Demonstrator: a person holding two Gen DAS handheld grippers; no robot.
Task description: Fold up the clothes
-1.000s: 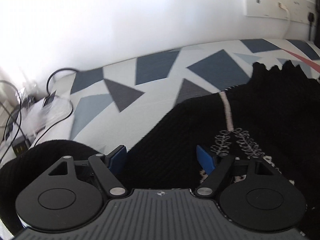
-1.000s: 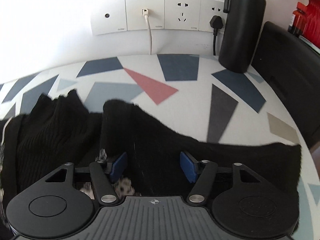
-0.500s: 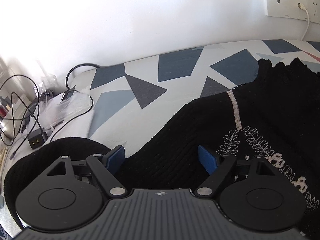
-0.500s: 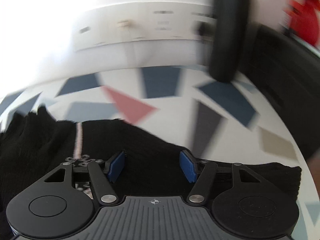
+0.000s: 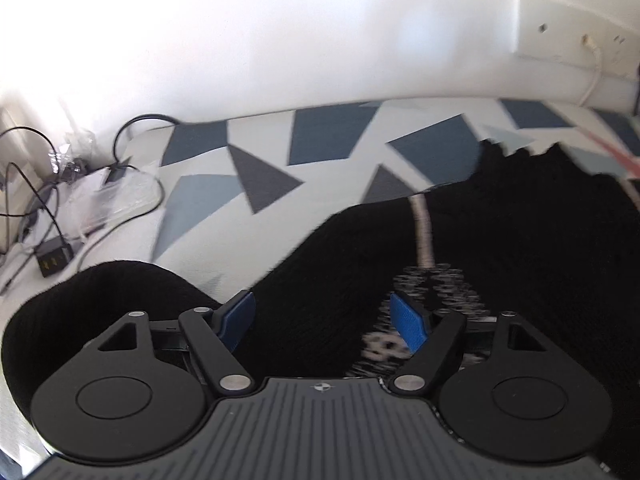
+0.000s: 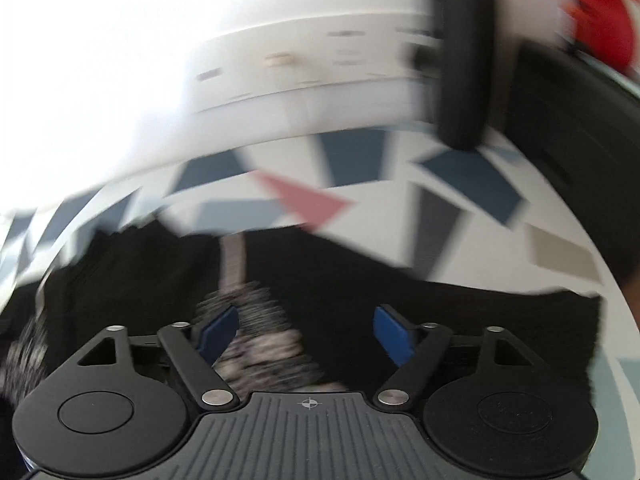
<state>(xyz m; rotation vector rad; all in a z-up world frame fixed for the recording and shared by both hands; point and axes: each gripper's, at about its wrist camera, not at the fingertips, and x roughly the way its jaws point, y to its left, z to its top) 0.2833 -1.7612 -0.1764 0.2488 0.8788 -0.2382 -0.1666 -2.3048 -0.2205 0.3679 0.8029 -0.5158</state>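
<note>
One patterned cloth (image 5: 256, 160) spread as surface. One black sweater (image 5: 520, 240) laid flat on it, below both grippers. One dark bottle (image 6: 464, 80) seen, blurred. Two grippers: left gripper (image 5: 324, 320), right gripper (image 6: 306, 332), fingers held apart, nothing clamped.

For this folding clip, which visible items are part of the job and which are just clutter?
Part of the job:
- black knit sweater
- left gripper, open
- right gripper, open

Just lying about:
- black bottle
- cables and charger
- wall sockets
- patterned cloth under the sweater
</note>
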